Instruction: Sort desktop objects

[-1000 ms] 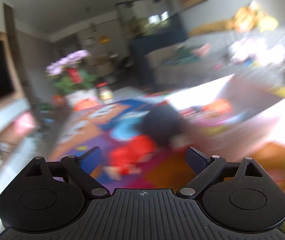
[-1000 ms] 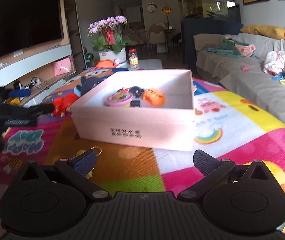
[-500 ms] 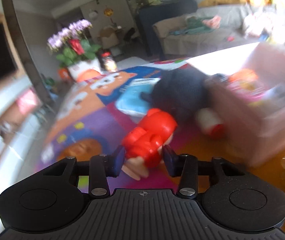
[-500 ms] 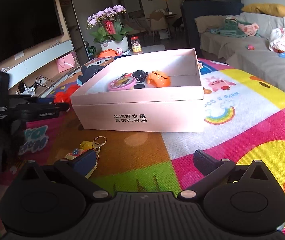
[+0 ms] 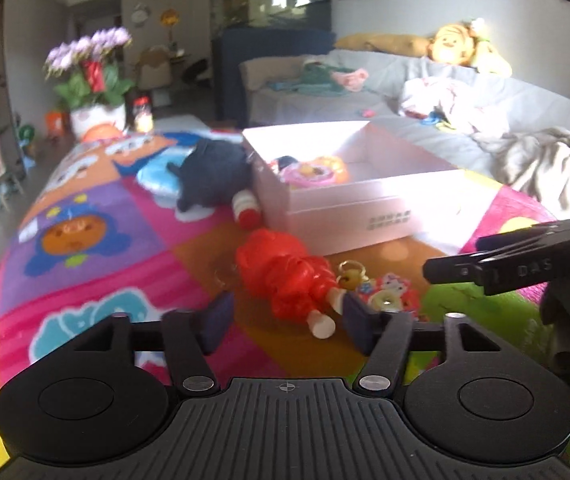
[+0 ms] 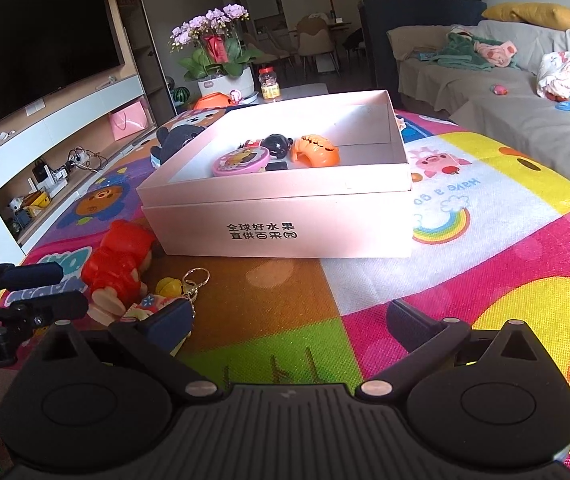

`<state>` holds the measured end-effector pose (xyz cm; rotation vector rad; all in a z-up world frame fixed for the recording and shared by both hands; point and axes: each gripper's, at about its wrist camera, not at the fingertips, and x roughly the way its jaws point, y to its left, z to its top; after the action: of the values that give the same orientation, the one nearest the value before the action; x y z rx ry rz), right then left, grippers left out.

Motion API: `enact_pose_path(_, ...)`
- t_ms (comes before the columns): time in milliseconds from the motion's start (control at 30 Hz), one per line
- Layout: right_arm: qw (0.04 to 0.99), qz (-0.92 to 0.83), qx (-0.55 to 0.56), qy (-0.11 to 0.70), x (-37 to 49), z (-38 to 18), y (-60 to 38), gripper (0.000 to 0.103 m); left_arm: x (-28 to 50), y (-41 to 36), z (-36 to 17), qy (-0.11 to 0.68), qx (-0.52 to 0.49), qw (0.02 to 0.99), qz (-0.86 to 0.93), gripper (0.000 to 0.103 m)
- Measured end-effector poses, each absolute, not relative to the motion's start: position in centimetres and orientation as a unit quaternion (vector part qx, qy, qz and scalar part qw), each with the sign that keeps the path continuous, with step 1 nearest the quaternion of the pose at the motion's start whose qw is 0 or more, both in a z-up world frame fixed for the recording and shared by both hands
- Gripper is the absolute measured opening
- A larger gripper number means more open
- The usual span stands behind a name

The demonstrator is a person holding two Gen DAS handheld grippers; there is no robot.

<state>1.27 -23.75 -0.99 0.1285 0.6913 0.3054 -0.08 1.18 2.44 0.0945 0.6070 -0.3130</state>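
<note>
The left wrist view is soft with blur. The left gripper (image 5: 285,320) has its jaws opening, and the red doll (image 5: 285,280) lies on the play mat (image 5: 85,240) between them, feet towards the camera; whether a pad touches it is unclear. The right wrist view is sharp: the doll is just beside the pink box (image 6: 285,232), and a keychain (image 6: 173,292) is partly hidden behind the right gripper (image 6: 289,320), spread wide and empty.
</note>
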Motion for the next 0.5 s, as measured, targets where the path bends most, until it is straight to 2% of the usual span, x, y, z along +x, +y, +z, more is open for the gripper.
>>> enact_pose_path(67,0.926,0.148,0.062,0.341,1.5,-1.1,-23.7,0.103,0.4,1.1,2.3,0.305,0.032,0.939,-0.156,0.086)
enact_pose_path(133,0.925,0.148,0.063,0.345,1.7,-1.2,-23.7,0.103,0.9,0.7,2.2,0.304,0.029,0.941,-0.150,0.093)
enact_pose_path(300,0.924,0.148,0.066,0.347,1.8,-1.2,-23.8,0.103,2.9,-0.6,2.2,0.292,0.032,0.947,-0.130,0.097)
enact_pose_path(500,0.932,0.133,0.045,0.334,1.2,-0.5,-23.4,0.103,3.6,-0.1,1.4,0.276,0.090,0.955,-0.057,0.101)
